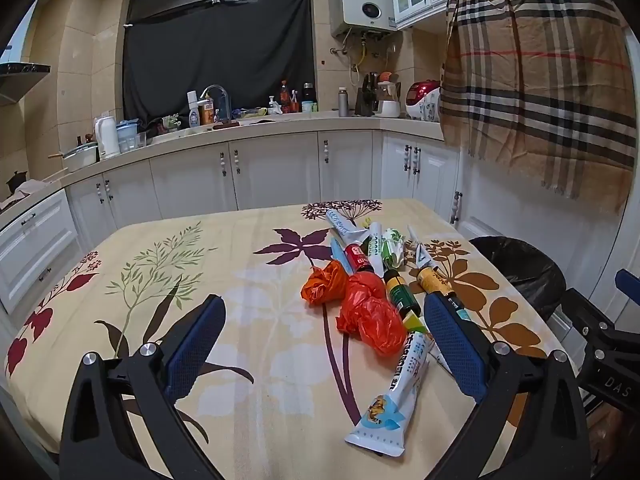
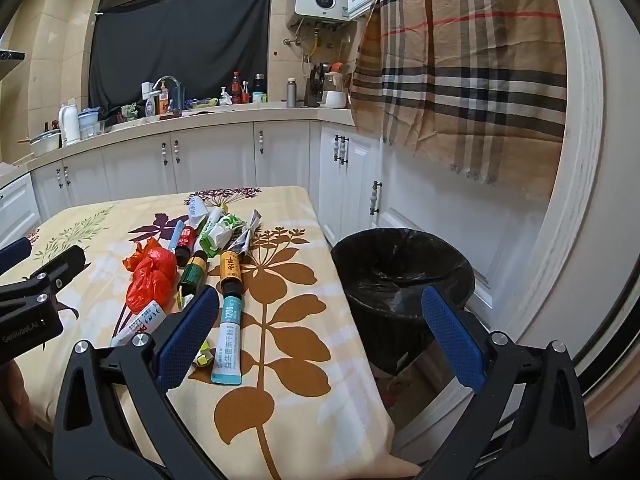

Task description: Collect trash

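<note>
The left tongs (image 1: 324,344) stand wide and empty just above the near edge of the desk (image 1: 160,320), and the right tongs (image 2: 320,332) are likewise wide with nothing between them, hanging over the desk's right edge with one finger in front of the bin (image 2: 400,264). By the look of it the collecting has hardly begun, if at all: the whole heap of trash lies on the flowered cloth. Closest to the left tongs is a white tube (image 1: 394,392), and beyond it crumpled orange bags (image 1: 360,300). Next come a green bottle (image 1: 400,294) and a yellow bottle (image 1: 434,280), then a red bottle (image 1: 358,258), and at the far end a cluster of white and green wrappers (image 1: 384,244). From the right wrist view a teal-and-white tube (image 2: 230,340) lies just beside the left finger of the right tongs, with a small yellow scrap (image 2: 204,356) next to it. The bin, lined with a black bag, stands on the floor just beside the desk's right edge; some pale scraps seem to lie inside, though I cannot tell what they are. Every visible piece on the desk remains to be picked up and dropped in.
</note>
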Demonstrator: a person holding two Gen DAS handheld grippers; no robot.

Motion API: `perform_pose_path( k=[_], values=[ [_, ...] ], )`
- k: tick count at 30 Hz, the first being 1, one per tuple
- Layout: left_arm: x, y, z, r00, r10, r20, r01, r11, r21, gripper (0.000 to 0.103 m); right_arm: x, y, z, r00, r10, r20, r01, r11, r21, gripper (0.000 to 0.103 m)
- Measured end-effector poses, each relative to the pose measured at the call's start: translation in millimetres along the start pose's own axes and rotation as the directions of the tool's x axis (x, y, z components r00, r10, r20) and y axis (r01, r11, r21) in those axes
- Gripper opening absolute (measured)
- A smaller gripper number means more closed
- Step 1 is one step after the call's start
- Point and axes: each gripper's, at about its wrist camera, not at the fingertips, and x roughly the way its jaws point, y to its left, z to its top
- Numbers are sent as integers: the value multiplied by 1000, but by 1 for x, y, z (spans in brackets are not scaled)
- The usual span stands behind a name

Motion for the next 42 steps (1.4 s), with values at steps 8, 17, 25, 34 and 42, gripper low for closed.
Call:
perform_pose_path(
  k=[8, 17, 25, 34, 42],
  values=[
    [-6, 2, 0, 1000, 1, 7, -1, 1000, 3, 97, -1, -1, 0, 1000, 0, -1, 0, 1000, -2, 99],
    [-6, -1, -2, 1000, 5, 4, -5, 1000, 2, 97, -2, 0, 0, 1000, -2, 0, 2, 1000, -4, 99],
    [-8, 0, -1, 1000, 7, 6, -7, 1000, 3, 97, -2, -1, 1, 1000, -3, 1, 3, 1000, -5, 99],
    [-9, 0, -1, 1000, 7, 5, -7, 1000, 1, 97, -2, -1, 1, 1000, -3, 0, 3, 1000, -6, 99],
    [-8, 2, -3, 1000, 7, -2, -7, 1000, 0, 97, -1, 0, 1, 1000, -4, -1, 4, 1000, -6, 99]
  ],
)
